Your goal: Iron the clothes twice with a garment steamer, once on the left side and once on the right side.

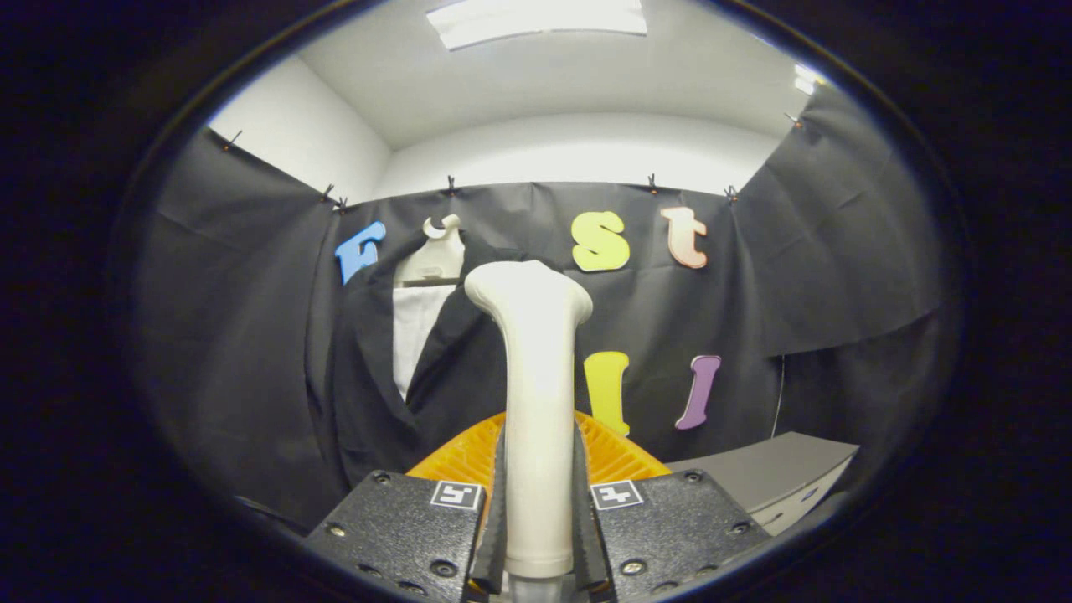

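My gripper is shut on the handle of a cream-white garment steamer, which stands upright between the fingers with its flared head on top. Beyond it and a little to the left, a black jacket hangs on a white mannequin torso against the booth wall, open at the front over a white panel. The steamer head is level with the jacket's right lapel but apart from it, nearer to me.
An orange ribbed basket sits just beyond the fingers, behind the steamer handle. A grey tabletop lies to the right of it. Black cloth walls close the booth on all sides.
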The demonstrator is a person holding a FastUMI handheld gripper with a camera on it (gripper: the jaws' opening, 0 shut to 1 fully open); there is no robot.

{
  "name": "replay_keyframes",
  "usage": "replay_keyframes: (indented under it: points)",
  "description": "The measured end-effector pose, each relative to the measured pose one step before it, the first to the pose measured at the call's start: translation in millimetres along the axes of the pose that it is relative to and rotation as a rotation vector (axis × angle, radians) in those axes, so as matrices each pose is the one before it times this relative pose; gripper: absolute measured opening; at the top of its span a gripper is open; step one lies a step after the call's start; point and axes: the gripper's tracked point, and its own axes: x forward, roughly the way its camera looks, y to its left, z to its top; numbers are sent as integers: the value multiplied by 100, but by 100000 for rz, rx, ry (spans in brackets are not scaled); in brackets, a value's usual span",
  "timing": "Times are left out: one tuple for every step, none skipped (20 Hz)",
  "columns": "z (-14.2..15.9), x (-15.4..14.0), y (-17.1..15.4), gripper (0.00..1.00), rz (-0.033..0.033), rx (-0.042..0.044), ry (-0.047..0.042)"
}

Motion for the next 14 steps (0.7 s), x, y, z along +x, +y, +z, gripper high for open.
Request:
replay_keyframes:
  points:
    - [262,731,396,34,870,207,-1644]
    - [315,750,290,34,372,-100,-1709]
    - [299,626,131,34,541,-6,-1528]
    - [348,611,168,34,560,253,-1734]
    - [435,625,153,34,606,-152,-1563]
    - [336,566,113,34,546,-436,-1563]
    - [116,534,122,34,680,-397,-1216]
    - [58,545,199,34,755,-105,-638]
    - [-166,417,173,34,734,217,-144]
    - [-158,474,273,34,682,141,355]
    - [-291,291,148,34,756,-68,532]
    - [-386,275,158,34,475,-464,1069]
    - [-639,264,69,34,364,-264,1461]
    - [-578,114,21,34,300,-16,1591]
